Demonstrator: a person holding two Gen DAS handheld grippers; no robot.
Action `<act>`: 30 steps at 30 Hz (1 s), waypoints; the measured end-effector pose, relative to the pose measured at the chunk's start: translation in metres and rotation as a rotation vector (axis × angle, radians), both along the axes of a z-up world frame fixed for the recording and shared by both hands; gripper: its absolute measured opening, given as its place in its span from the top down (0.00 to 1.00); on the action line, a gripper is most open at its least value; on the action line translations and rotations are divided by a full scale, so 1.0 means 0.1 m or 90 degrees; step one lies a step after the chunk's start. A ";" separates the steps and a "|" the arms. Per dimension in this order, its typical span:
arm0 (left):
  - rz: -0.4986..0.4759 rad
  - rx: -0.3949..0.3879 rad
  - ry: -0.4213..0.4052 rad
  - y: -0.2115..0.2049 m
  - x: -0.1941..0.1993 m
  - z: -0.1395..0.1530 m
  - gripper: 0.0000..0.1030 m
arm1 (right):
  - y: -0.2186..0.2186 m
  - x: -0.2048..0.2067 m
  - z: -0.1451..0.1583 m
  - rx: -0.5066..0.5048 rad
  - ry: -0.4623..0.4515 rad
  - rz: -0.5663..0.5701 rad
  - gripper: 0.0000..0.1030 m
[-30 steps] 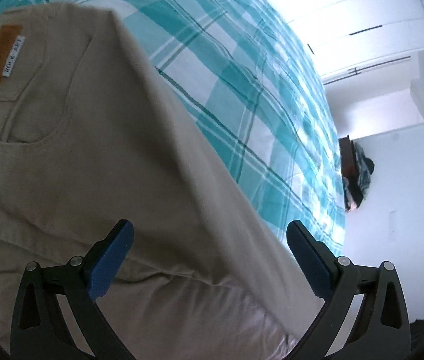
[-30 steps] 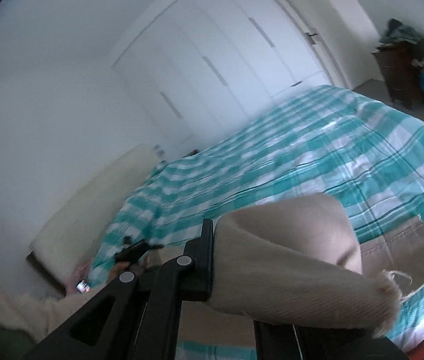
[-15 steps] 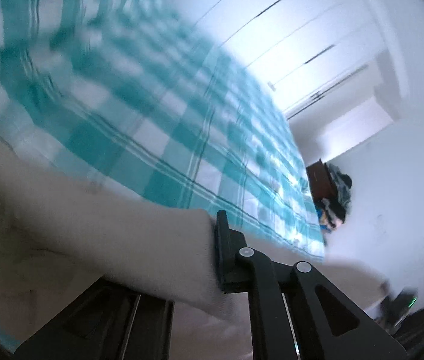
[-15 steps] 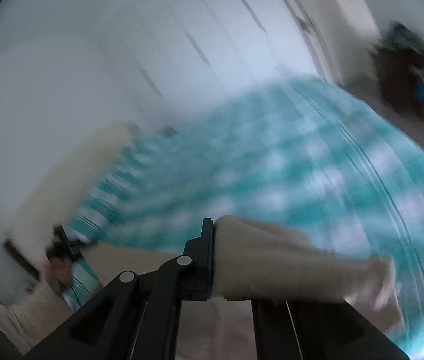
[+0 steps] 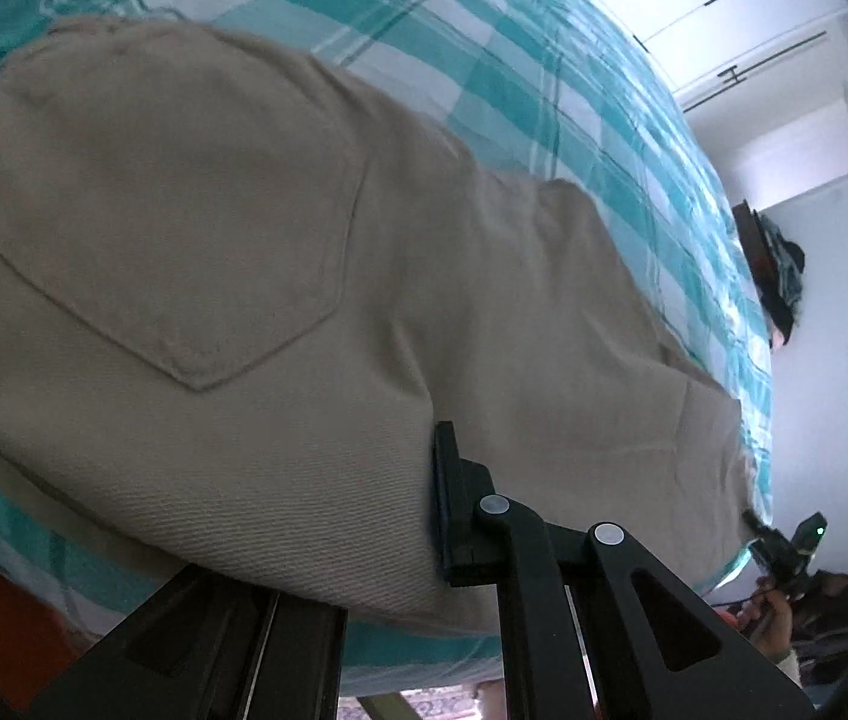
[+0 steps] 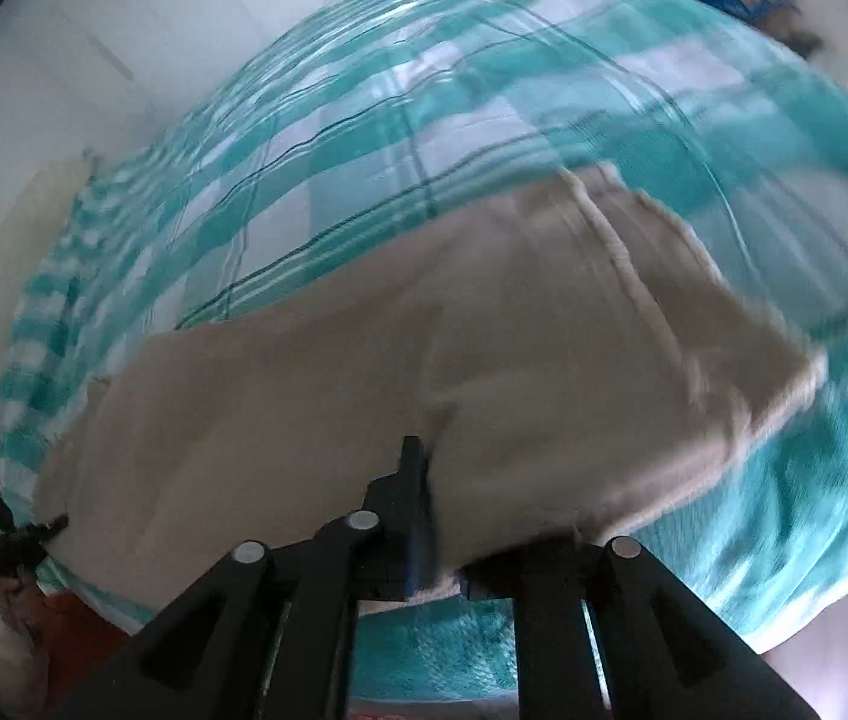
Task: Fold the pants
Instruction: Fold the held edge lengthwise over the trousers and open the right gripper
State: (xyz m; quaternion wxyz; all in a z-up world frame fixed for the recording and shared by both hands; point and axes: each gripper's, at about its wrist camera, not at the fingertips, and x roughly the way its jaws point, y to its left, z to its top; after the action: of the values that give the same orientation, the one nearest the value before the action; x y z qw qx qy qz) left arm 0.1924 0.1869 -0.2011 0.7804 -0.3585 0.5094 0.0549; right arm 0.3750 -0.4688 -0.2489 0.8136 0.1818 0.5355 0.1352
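Observation:
Beige pants (image 5: 315, 276) lie folded lengthwise on a teal plaid bedspread (image 5: 484, 60), a back pocket (image 5: 171, 228) facing up. My left gripper (image 5: 417, 540) is shut on the pants' near edge at the seat. In the right wrist view the same pants (image 6: 424, 372) stretch across the bed, blurred, with the frayed hem (image 6: 784, 384) at the right. My right gripper (image 6: 448, 546) is shut on the leg fabric near the hem. The right gripper also shows in the left wrist view (image 5: 784, 546) at the far end of the pants.
The bedspread (image 6: 363, 120) covers the whole bed. White wardrobe doors (image 5: 724, 18) stand beyond it. A dark chair with clothes (image 5: 775, 276) is by the far wall. A padded headboard (image 6: 15, 240) is at the left in the right wrist view.
My left gripper was open over the pants' front; it has shut on the fabric. Both grippers swung the pants over onto the bed, so the back pocket now faces up.

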 end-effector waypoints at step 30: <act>-0.097 0.109 0.050 -0.40 -0.20 0.10 0.57 | -0.67 0.04 0.24 -0.073 -0.036 -0.128 0.63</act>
State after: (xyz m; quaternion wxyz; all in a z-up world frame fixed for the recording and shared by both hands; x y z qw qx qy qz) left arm 0.1723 0.1465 -0.1915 0.7895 -0.2487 0.5586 0.0525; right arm 0.3791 -0.5363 -0.2249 0.8468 0.1839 0.4984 0.0272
